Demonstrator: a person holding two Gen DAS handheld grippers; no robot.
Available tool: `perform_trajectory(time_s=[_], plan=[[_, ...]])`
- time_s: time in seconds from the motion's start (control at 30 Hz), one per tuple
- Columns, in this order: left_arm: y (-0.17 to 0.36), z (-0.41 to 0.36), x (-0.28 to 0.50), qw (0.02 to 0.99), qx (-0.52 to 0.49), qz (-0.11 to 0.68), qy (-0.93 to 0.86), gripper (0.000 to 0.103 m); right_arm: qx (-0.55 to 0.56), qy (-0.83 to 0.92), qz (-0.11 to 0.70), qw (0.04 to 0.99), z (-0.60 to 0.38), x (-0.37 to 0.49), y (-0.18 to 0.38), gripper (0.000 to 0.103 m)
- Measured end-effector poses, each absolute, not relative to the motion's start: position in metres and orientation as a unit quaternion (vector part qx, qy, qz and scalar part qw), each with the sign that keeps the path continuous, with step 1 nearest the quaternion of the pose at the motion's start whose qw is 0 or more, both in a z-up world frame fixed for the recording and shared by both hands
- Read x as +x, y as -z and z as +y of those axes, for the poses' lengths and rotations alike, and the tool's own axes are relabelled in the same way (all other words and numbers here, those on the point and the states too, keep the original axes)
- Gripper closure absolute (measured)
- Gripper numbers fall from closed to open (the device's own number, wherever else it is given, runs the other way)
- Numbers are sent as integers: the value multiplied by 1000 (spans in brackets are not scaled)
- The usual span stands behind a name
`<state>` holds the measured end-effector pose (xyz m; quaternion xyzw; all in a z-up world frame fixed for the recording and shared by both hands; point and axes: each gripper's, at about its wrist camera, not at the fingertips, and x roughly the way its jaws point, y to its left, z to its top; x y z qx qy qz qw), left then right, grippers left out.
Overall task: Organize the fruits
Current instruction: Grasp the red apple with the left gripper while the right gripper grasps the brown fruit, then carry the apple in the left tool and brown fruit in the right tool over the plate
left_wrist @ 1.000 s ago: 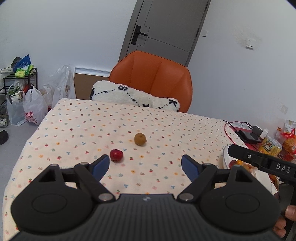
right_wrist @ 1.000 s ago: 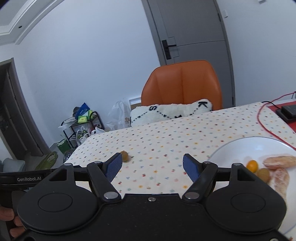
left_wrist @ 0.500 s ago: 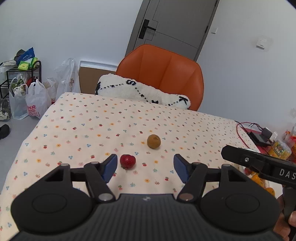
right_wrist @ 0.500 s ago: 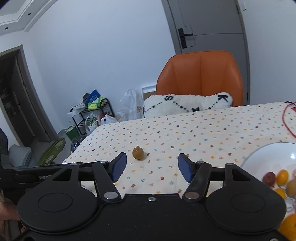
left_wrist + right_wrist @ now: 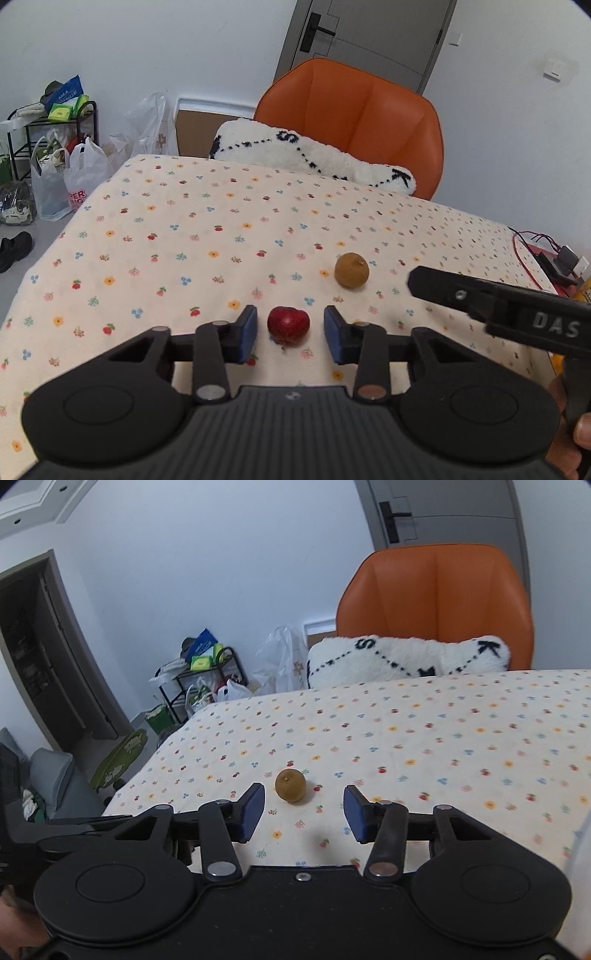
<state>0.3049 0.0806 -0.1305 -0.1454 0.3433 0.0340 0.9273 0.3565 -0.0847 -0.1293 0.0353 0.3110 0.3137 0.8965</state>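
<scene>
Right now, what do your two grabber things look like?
Both are black plastic. The left gripper and right gripper each have a wide ribbed body, two round discs, silver screws and two fingers tipped with blue pads. Seen from the left camera, the right one's side reads "DAS" in pale letters.

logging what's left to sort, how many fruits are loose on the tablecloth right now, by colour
red fruit: 1
brown fruit: 1
total: 2
</scene>
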Motion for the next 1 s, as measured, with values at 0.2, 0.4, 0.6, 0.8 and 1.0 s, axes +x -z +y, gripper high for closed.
perform_trajectory(time_s=[0.2,0.4,0.6,0.8,1.0], plan=[[131,88,308,927,-156,340,-38,80,21,-326,319,890,-65,366,139,56],[129,96,303,927,-161,335,-48,80,12,-328,323,888,-54,371,143,59],[128,104,297,927,-165,332,-58,80,4,-315,321,893,-45,375,142,61],[126,107,296,929,-164,326,-64,80,4,-311,328,892,-42,382,147,80],[113,102,287,934,-162,312,-67,80,9,-316,321,893,-57,361,138,80]])
